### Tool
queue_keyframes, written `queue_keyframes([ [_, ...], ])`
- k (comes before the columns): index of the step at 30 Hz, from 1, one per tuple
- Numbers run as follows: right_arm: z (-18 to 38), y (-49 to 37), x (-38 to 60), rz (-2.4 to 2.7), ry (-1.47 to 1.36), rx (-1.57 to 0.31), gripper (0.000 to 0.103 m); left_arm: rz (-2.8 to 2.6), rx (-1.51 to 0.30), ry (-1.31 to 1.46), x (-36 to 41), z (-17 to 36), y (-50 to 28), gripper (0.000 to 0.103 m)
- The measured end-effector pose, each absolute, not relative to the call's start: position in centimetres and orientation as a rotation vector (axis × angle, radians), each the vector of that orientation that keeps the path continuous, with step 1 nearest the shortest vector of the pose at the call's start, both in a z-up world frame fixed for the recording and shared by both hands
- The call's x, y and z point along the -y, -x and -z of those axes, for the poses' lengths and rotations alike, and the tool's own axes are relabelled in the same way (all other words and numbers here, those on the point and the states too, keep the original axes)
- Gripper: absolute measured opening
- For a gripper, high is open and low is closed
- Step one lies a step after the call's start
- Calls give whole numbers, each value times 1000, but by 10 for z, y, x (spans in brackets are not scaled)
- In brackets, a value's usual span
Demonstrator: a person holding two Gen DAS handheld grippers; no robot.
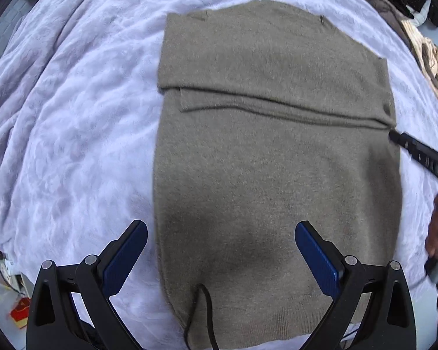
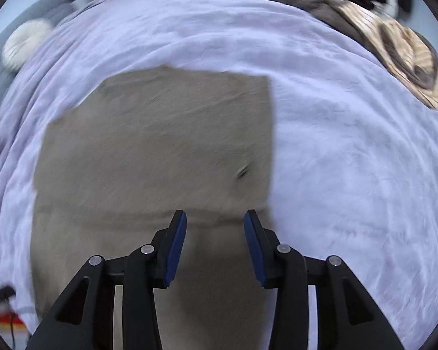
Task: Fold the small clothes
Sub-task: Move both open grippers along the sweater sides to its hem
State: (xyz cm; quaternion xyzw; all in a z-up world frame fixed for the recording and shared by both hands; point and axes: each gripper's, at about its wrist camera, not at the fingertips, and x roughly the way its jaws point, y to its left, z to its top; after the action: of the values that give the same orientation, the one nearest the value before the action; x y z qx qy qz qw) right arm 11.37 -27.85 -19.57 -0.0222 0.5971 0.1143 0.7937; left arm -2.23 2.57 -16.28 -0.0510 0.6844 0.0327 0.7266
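A grey-brown knit garment (image 1: 277, 160) lies flat on the pale lavender blanket (image 1: 73, 116), with folded-in layers making a crosswise edge across its middle. My left gripper (image 1: 222, 230) is open wide and empty, held above the garment's near end. The right gripper's finger (image 1: 411, 145) reaches the garment's right edge at the fold line. In the right wrist view the garment (image 2: 160, 145) fills the centre, blurred by motion. My right gripper (image 2: 215, 218) is open and empty, above the fold edge near the garment's right side.
A heap of other clothes, brown, striped beige and black (image 2: 379, 29), lies at the far right of the bed; it also shows in the left wrist view (image 1: 423, 43). A white round cushion (image 2: 23, 46) sits far left. A black cable (image 1: 204, 315) crosses the garment's near end.
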Motion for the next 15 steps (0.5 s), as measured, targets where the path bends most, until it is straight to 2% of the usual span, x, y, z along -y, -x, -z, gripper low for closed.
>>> queue_keyframes([
  [5,244,-51,229,-422,208,-1450,45,-41,-1581,-58,18,209,33,101],
  [9,248,-9,244,-433,346,-1427,46,-89,-1740,-233,19,266,68,103],
  [11,240,10,265,-410,361,-1430,49,-61,-1717,-194,5,264,85,103],
  [13,236,28,288,-370,350,-1452,58,-34,-1708,-179,-7,259,97,103],
  [15,234,47,310,-322,312,-1480,60,-6,-1706,-212,-16,254,109,103],
])
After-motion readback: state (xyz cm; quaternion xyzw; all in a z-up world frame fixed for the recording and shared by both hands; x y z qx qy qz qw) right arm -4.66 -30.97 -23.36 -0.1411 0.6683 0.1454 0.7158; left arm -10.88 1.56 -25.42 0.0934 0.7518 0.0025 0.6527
